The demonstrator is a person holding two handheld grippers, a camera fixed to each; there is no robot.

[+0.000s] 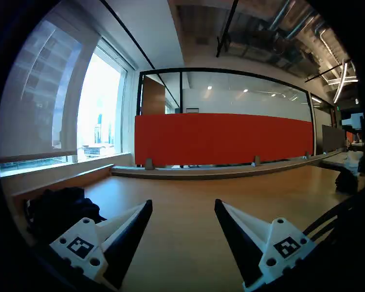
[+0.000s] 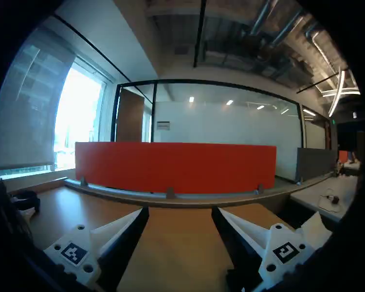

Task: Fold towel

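Note:
My left gripper [image 1: 183, 204] is open above a bare wooden tabletop [image 1: 197, 185], nothing between its white, black-edged fingers. A dark crumpled cloth [image 1: 61, 207] lies on the table just left of the left finger, near the window sill. My right gripper [image 2: 180, 210] is also open over the wooden tabletop [image 2: 177, 243], holding nothing. Another dark bundle [image 1: 347, 180] sits at the far right edge of the left gripper view.
A red divider panel [image 1: 221, 138] runs along the back edge of the table, seen also as the red panel [image 2: 175, 165]. A bright window [image 1: 100, 117] is to the left. A white desk [image 2: 323, 192] with small items stands to the right.

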